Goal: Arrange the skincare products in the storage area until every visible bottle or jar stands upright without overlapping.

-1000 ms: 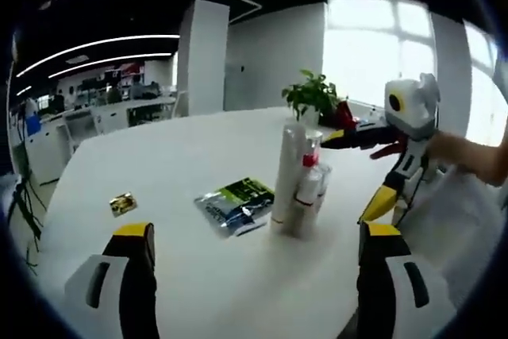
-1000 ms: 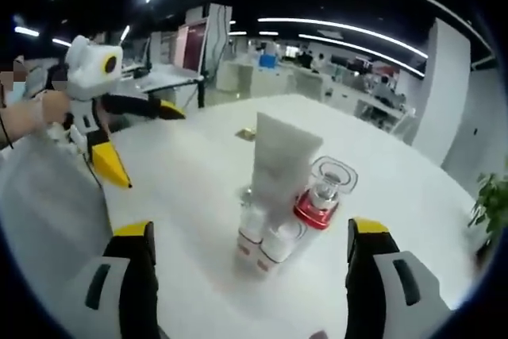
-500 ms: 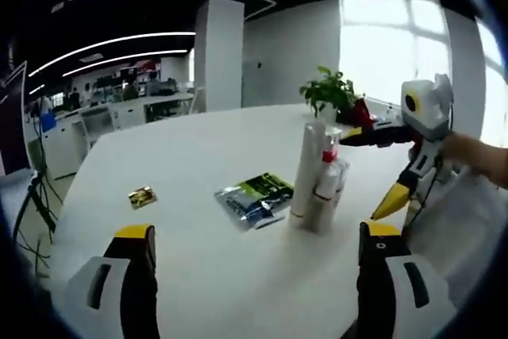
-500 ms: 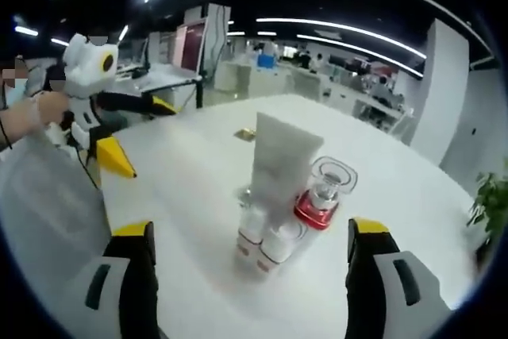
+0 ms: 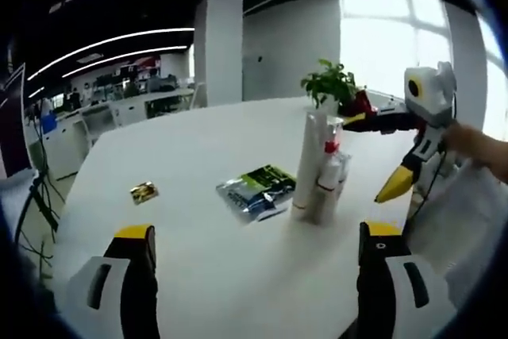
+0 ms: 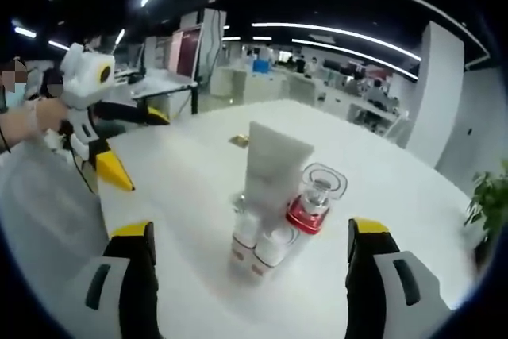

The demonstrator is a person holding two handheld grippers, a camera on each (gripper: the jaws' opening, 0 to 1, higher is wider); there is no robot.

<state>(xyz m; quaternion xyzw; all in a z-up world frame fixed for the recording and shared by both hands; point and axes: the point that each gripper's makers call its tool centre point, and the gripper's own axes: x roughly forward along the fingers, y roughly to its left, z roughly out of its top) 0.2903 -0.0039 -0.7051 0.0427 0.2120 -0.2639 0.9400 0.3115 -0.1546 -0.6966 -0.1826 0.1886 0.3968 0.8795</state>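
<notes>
Both the left gripper and right gripper hang spread and empty, back from the skincare cluster standing upright mid-table, seemingly touching but not overlapping, so little seems left

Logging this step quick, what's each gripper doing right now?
Left gripper: open, holding nothing.
Right gripper: open, holding nothing.
</notes>
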